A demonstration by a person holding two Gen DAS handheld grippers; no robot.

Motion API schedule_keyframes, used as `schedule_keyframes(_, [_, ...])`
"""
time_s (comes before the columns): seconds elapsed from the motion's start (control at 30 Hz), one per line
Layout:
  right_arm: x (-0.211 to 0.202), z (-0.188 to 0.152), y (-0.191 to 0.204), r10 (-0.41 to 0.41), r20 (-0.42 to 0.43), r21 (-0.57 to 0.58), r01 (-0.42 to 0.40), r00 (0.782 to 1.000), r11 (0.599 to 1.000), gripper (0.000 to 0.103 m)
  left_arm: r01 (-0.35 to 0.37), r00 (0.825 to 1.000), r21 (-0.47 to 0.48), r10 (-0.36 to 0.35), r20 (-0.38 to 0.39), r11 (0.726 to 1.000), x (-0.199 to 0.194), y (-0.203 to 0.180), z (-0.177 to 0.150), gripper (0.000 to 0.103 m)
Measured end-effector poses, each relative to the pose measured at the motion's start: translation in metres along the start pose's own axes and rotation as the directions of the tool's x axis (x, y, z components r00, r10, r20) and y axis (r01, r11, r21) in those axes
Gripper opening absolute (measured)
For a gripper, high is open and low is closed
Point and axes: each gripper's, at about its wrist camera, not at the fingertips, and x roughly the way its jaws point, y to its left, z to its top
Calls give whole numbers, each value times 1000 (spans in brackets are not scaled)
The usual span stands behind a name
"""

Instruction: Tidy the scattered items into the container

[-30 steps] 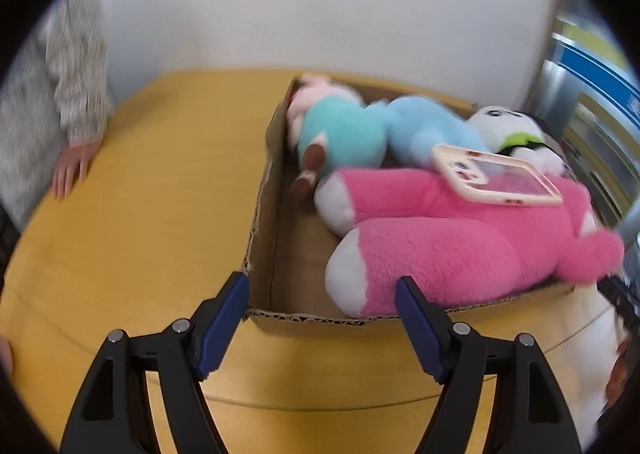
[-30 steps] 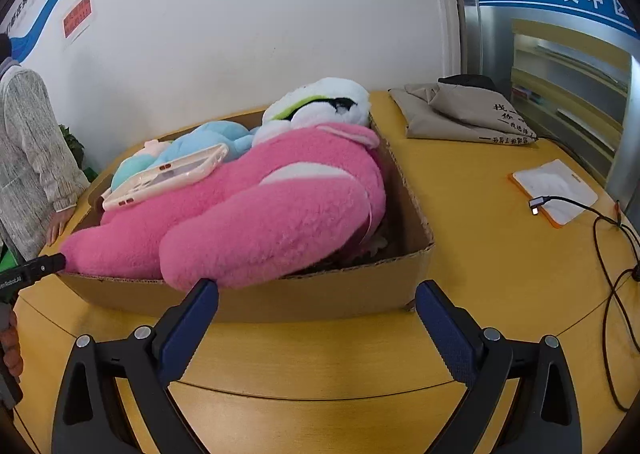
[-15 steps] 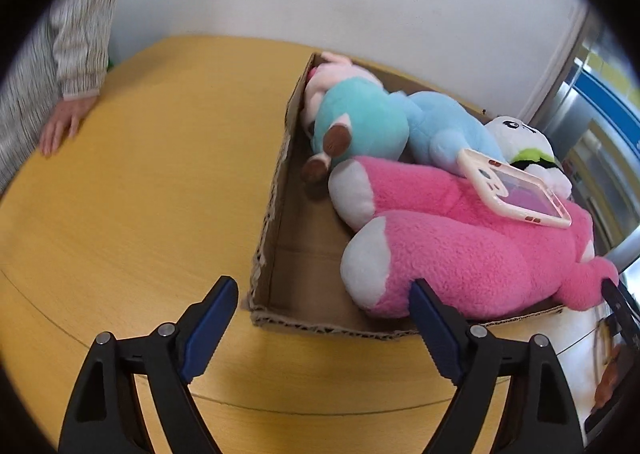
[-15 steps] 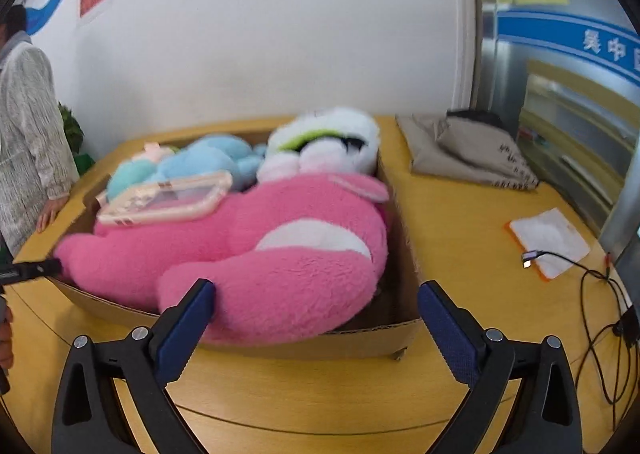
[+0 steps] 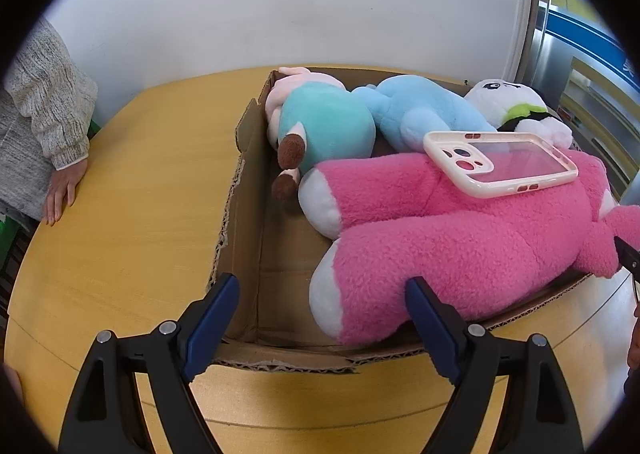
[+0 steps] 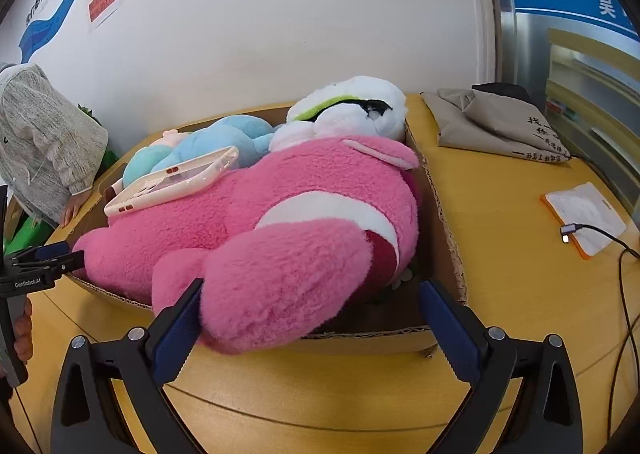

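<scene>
A shallow cardboard box [image 5: 240, 190] [image 6: 444, 222] on the yellow table holds a big pink plush [image 5: 460, 238] [image 6: 280, 238], a teal plush [image 5: 328, 126], a light blue plush [image 5: 424, 110] [image 6: 236, 130] and a white panda plush [image 5: 504, 102] [image 6: 352, 106]. A cream phone case [image 5: 500, 162] [image 6: 172, 182] lies on top of the pink plush. My left gripper [image 5: 320, 318] is open and empty over the box's near edge. My right gripper [image 6: 312, 318] is open, its jaws on either side of the pink plush's end.
A person in a grey sweater [image 5: 44, 126] [image 6: 44, 150] rests a hand on the table at the left. A folded beige bag [image 6: 496, 122], an orange-edged white pad [image 6: 584, 218] and a charging cable [image 6: 620, 254] lie on the table right of the box.
Both grippers moved closer to the box. The right gripper's jaws now flank the pink plush's end. The left gripper now reaches over the box's near edge.
</scene>
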Motion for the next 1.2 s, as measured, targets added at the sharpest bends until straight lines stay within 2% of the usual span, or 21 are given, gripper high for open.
schedule_keyframes(0.27, [-28, -28, 8, -29, 62, -10, 29, 998, 1000, 102, -15, 1000, -13, 15, 23, 1000, -25, 10, -26, 85])
schedule_keyframes(0.43, [-42, -46, 11, -48, 141, -37, 54, 989, 998, 102, -37, 997, -34, 39, 65, 999, -39, 11, -45, 85])
schedule_keyframes(0.53, [-43, -48, 12, -69, 159, -33, 75, 985, 997, 102, -43, 995, -49, 47, 84, 998, -41, 13, -50, 85])
schedule_keyframes(0.7, [-42, -47, 11, -95, 129, -6, 96, 987, 995, 103, -51, 996, -60, 55, 75, 997, -44, 13, -54, 86])
schedule_keyframes(0.8, [-40, -41, 4, -73, 87, 16, 72, 994, 997, 103, -55, 996, -61, 59, 70, 997, -47, 7, -56, 86])
schedule_keyframes(0.93, [-50, -24, 13, -103, 108, -81, 112, 989, 990, 103, -56, 996, -60, 60, 70, 997, -50, 3, -59, 86])
schedule_keyframes(1.03, [-43, -11, 20, -123, 75, -141, 133, 990, 981, 103, -56, 995, -64, 61, 75, 996, -51, 3, -60, 86])
schedule_keyframes(1.1, [-27, -7, 18, -102, 2, -144, 101, 995, 984, 103, -57, 995, -67, 62, 74, 996, -51, 2, -60, 86])
schedule_keyframes(1.2, [-13, -9, 2, -11, -63, -38, 8, 998, 999, 103, -56, 996, -66, 61, 72, 996, -50, 2, -59, 86])
